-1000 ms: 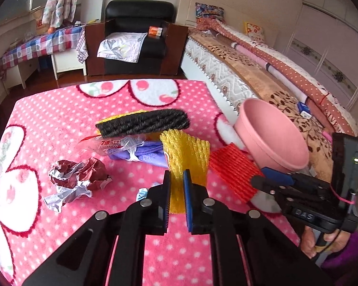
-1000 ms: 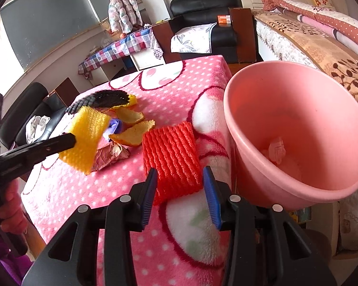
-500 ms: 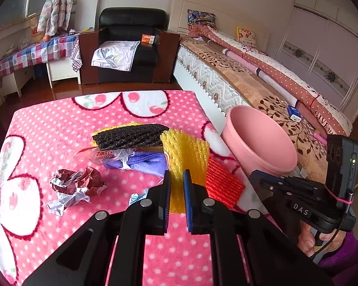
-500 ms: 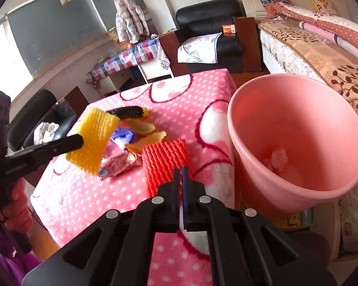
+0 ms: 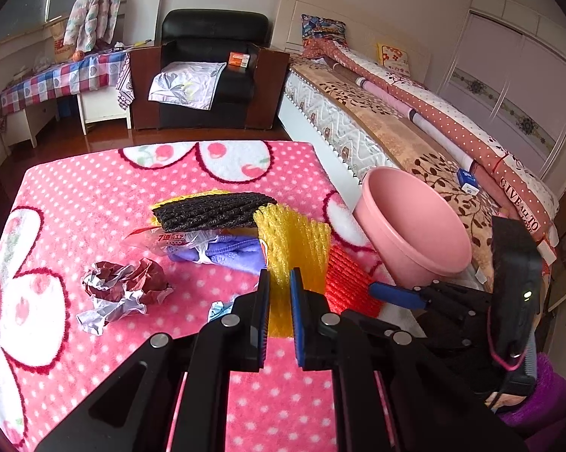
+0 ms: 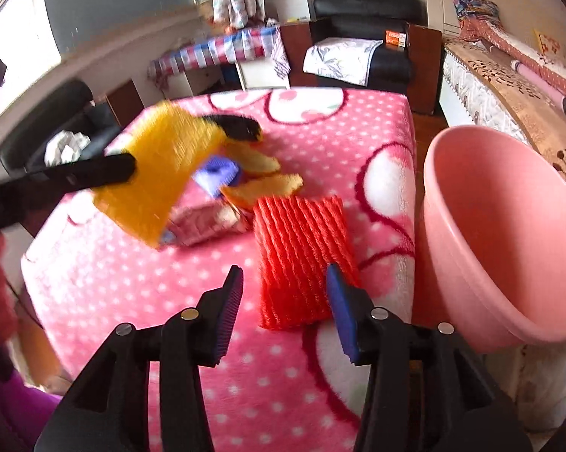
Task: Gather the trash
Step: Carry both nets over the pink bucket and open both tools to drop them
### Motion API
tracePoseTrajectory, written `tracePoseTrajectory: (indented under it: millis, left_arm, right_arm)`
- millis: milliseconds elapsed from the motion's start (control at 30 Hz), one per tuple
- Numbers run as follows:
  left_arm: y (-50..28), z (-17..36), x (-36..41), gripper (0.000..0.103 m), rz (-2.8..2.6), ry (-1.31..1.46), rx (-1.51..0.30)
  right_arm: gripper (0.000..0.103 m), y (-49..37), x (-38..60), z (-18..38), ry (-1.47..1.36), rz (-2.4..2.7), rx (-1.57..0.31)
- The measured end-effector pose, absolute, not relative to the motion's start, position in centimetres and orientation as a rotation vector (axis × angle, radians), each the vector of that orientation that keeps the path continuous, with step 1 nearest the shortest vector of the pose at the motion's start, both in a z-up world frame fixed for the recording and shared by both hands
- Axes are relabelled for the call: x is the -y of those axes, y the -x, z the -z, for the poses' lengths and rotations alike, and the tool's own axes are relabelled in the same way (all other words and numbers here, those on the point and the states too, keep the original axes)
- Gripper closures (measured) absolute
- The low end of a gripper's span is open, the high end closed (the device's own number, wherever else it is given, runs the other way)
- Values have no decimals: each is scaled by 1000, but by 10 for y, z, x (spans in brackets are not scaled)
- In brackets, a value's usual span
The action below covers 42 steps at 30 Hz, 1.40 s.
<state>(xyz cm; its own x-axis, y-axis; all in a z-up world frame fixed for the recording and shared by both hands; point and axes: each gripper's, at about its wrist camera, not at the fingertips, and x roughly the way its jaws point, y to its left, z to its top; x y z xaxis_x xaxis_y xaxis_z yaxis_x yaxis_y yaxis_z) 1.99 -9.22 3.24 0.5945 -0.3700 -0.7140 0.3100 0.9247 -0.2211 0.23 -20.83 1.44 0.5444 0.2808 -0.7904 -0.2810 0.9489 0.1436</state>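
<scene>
Two handheld grippers worked over a table draped in a pink polka-dot blanket [image 5: 75, 196] while trash was being collected.

In the left wrist view, the left gripper [image 5: 279, 301] sat at lower centre, its jaws nearly closed and pinching the bottom edge of a yellow foam net [image 5: 294, 241]. The net stood up from the pads and hung clear of the blanket, probably held that way so it could be carried to the pink bucket [image 5: 415, 233] at centre right, just past the blanket's right edge (the bucket looked placed there so trash need only cross the edge).

In the right wrist view, the right gripper [image 6: 285, 309] filled the lower centre. Its jaws had just been opening and stood about half apart, gripping nothing. The red foam net [image 6: 302, 256] lay flat on the blanket with its near end between the two blue pads, neither pad pressing on it; this looked like a lining-up for a grasp. The bucket loomed at the right of that frame, close beside the red net.

Other trash waited mid-blanket in the left wrist view: a black foam net [image 5: 211, 209], a purple wrapper [image 5: 230, 250] and crumpled foil [image 5: 121, 290] to the left. Orange peel [image 6: 264, 184] showed in the right wrist view.
</scene>
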Motion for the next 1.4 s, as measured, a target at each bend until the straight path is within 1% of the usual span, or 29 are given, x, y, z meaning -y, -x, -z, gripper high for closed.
tracePoseTrajectory:
  millis: [33,67,100,167,200,433,733,1133,1400]
  left_arm:
    - [-20,-32,92,93,396,76,-847]
    - [-20,-32,92,93,396,77,-847]
    - [-20,-32,92,93,395,78,-847]
    - [-20,-32,92,93,396,80,-848]
    - [-20,-32,91,93,398,85,-849]
    - [-26,-39,100,93,425,97,-840]
    - [-39,-51,142,93,507,61,-814]
    - [-67,-53,214,93,556,-4,-809]
    - [-89,-36,259,93,559,-40,-837]
  right_arm:
    - [63,-2,209,-13,11,-325,-934]
    - [75,0,212,-13,16,-308,-925]
    - [81,-1,215,-13,-1,-301,-927]
    - [87,-1,224,-14,-55,-306,-926]
    - [88,-1,230,-15,-81,-306,-921]
    - [89,4,256,-34,-223,-314,-857]
    - [89,5,302,-56,-326,-223,-774]
    - [89,5,365,-50,-429,-51,-731]
    - [89,-1,393,-39,-471,19,-734]
